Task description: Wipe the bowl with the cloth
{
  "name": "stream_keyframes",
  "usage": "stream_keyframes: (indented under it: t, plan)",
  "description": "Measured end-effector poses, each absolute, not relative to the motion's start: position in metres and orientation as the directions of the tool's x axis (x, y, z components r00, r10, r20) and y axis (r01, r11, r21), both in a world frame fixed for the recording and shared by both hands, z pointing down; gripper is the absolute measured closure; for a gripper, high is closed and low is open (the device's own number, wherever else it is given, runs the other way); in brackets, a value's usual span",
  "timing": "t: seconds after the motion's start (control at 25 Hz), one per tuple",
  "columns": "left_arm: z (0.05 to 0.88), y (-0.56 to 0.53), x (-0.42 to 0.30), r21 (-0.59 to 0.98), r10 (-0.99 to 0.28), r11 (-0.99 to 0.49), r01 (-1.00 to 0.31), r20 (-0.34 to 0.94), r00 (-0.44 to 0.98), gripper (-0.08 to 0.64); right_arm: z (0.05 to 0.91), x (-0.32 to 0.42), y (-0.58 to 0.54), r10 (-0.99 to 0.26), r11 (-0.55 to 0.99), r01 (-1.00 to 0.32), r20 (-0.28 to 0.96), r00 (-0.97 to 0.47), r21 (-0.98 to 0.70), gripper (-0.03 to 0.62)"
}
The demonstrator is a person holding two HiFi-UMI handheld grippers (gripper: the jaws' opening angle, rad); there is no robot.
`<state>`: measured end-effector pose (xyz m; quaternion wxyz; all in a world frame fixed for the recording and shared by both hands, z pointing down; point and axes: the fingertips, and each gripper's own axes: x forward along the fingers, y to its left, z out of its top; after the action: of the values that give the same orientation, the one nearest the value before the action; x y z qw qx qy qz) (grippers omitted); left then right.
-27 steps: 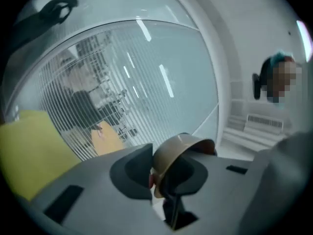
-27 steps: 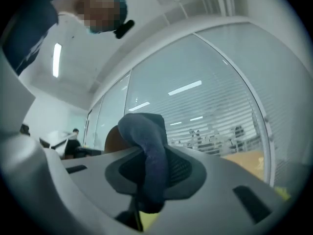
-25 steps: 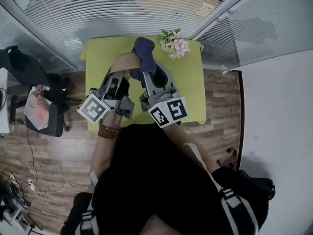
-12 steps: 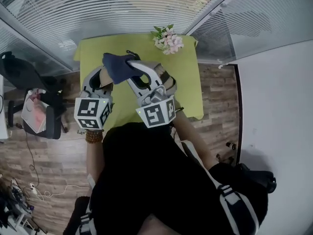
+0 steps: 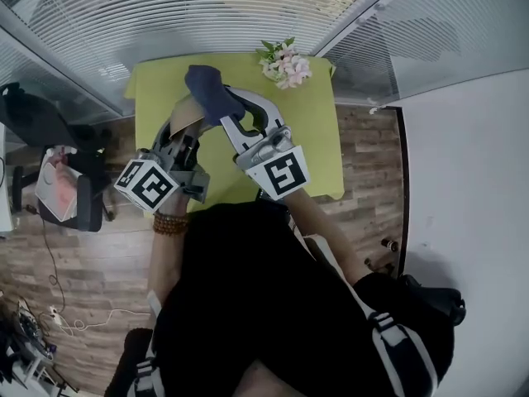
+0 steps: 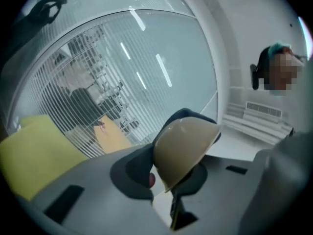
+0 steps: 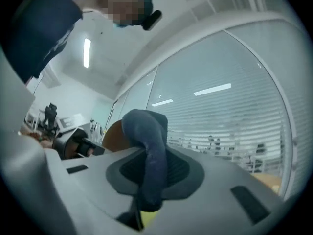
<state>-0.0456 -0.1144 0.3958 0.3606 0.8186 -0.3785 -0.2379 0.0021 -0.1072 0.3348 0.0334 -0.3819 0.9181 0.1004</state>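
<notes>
L claw (image 6: 164,181) is clamped on the rim of the tan bowl (image 6: 185,151); its jaws have just been closing w/ the bowl btwn them. We see the bowl's outside facing that claw's camera, and the dark blue cloth (image 6: 188,113) peeks over its far edge. R claw (image 7: 149,180) grips the cloth in a narrow pinch, its jaws having just closed a bit on it; the fabric stands up from the pads and flops over at the top, touching the bowl.

From the head view, both claws hold bowl & cloth up over the yellow-green table (image 5: 318,139), cloth on top. Flowers (image 5: 285,66) lie at the table's far R corner. L cube (image 5: 150,184) & R cube (image 5: 283,174) carry only black-and-white square markers.
</notes>
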Motion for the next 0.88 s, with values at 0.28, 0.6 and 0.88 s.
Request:
stream_keyframes:
  t: [0.28,0.6,0.88]
  plan:
    - [0.42,-0.111,-0.039,0.919,-0.766,-0.384,-0.093,-0.261,0.588,0.505,0.367,-0.003,-0.118,-0.588,0.775,-0.551,-0.033,-0.808,-0.308,0.506]
    - [0.475,-0.115,-0.034,0.306,-0.746,-0.509,-0.805,0.31,0.589,0.456,0.422,0.008,-0.11,-0.721,0.659,-0.47,0.316,-0.617,0.587,0.541]
    - [0.453,-0.116,-0.026,0.527,-0.727,-0.507,-0.682,0.162,0.667,0.505,0.397,0.01,-0.106,-0.757,0.602,-0.583,0.158,-0.634,0.546,0.538]
